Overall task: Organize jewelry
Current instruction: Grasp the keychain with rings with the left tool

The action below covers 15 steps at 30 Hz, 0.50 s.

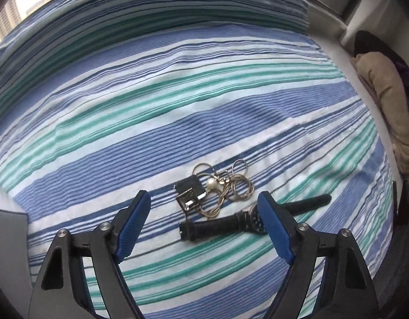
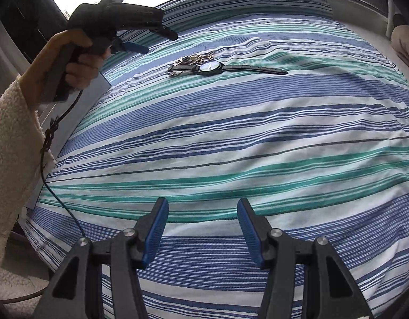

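Looks like the approach step, nothing picked up yet. Left tool point(image 1: 204, 202) is hovering low over the jewelry pile w/ jaws spread wide, holding nothing; right tool point(image 2: 202, 207) is hanging back at the near end of the bed point(image 2: 231, 133), jaws also wide and empty.

Watch point(image 1: 231, 222) is lying flat mid-bed: dark textured strap, round dark dial, partly hidden behind the right jaw. Just beyond it, touching, a tangle of thin silver key rings point(image 1: 240, 186), a pearl bead point(image 1: 211, 184), and a dark tag w/ metal clasp point(image 1: 190, 190).

Next prob. needs a drop onto one piece, narrow pinch; rings are thin, slick, interlinked, so may drag neighbours. Striped bedding is soft and wrinkled, will give under pressure.
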### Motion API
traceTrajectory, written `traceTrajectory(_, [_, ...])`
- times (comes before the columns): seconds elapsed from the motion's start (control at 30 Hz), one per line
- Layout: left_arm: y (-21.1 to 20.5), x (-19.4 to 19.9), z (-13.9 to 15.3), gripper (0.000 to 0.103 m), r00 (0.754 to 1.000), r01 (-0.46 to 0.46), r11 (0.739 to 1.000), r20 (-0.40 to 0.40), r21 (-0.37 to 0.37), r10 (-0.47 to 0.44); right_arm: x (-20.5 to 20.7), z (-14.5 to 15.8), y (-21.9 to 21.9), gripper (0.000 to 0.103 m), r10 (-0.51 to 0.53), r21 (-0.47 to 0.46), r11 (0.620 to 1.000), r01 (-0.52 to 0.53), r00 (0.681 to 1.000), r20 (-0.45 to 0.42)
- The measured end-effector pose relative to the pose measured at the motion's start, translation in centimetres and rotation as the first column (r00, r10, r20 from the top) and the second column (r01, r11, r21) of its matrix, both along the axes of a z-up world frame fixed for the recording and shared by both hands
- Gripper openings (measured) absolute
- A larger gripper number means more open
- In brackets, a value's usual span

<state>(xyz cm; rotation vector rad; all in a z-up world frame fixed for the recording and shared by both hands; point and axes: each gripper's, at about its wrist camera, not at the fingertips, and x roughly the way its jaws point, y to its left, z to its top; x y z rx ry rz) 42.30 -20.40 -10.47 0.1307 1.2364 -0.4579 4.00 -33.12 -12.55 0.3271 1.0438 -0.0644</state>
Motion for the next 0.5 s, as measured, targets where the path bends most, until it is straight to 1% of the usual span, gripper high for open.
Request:
traceTrajectory(0.03, [-0.3, 0.3, -0.6, 0.082, 1.0, -0.004, 1.0, -0.016, 0.008, 0.004, -0.1, -0.1, -0.4, 0.055, -0.007, 0.003, 1.0, 0.007, 1.0, -0.003])
traceTrajectory(0.07, [-0.5, 0.5, -0.9, 0.074, 1.0, -0.013, 1.0, -0.016, 0.018, 0.014, -0.1, -0.3, -0.7, 0.055, -0.012, 0.006, 1.0, 0.012, 1.0, -0.006])
traceTrajectory(0.1, [-0.7, 0.4, -0.9, 0.071, 1.0, -0.017, 1.0, -0.005, 0.023, 0.017, -0.2, -0.4, -1.0, 0.055, -0.017, 0.009, 1.0, 0.017, 1.0, -0.007])
traceTrajectory(0.13, [-1.0, 0.1, -0.9, 0.07, 1.0, -0.002, 1.0, -0.005, 0.014, 0.002, -0.2, -0.5, -1.3, 0.055, -0.02, 0.012, 1.0, 0.02, 1.0, -0.008])
traceTrajectory(0.2, [-1.8, -0.7, -0.7, 0.07, 0.998, 0.055, 0.998, -0.027, -0.019, -0.055, -0.3, -0.7, -1.7, 0.055, -0.026, 0.017, 1.0, 0.026, 1.0, -0.007])
traceTrajectory(0.23, [-2.5, -0.9, -0.7, 0.064, 0.996, 0.088, 0.996, -0.032, -0.02, -0.088, -0.4, -0.7, -1.9, 0.055, -0.029, 0.02, 0.999, 0.029, 1.0, -0.005])
traceTrajectory(0.27, [-3.1, -1.4, -0.8, 0.057, 0.992, 0.119, 0.993, -0.031, -0.005, -0.119, -0.3, -0.9, -2.0, 0.055, -0.032, 0.025, 0.999, 0.032, 0.999, -0.005])
traceTrajectory(0.3, [-3.7, -1.5, -1.0, 0.055, 0.989, 0.145, 0.989, -0.029, 0.018, -0.145, -0.2, -1.1, -2.1, 0.055, -0.033, 0.03, 0.999, 0.033, 0.999, -0.005])
traceTrajectory(0.33, [-4.2, -1.7, -1.3, 0.049, 0.987, 0.161, 0.986, -0.027, 0.045, -0.159, -0.1, -1.1, -2.1, 0.055, -0.033, 0.031, 0.999, 0.033, 0.999, 0.002])
traceTrajectory(0.37, [-4.6, -1.5, -1.7, 0.045, 0.986, 0.166, 0.984, -0.029, 0.066, -0.164, 0.0, -1.2, -2.0, 0.055, -0.033, 0.028, 0.999, 0.033, 0.999, 0.003])
traceTrajectory(0.43, [-4.9, -1.1, -2.8, 0.043, 0.988, 0.152, 0.985, -0.054, 0.086, -0.148, 0.2, -1.2, -1.9, 0.055, -0.029, 0.028, 0.999, 0.029, 1.0, 0.004])
traceTrajectory(0.47, [-4.7, -0.8, -2.9, 0.042, 0.991, 0.129, 0.99, -0.046, 0.064, -0.126, 0.3, -1.2, -1.8, 0.055, -0.03, 0.033, 0.999, 0.03, 1.0, 0.007])
traceTrajectory(0.5, [-4.6, -0.5, -2.9, 0.042, 0.993, 0.115, 0.992, -0.04, 0.058, -0.113, 0.2, -1.1, -1.8, 0.055, -0.029, 0.037, 0.999, 0.029, 1.0, 0.01])
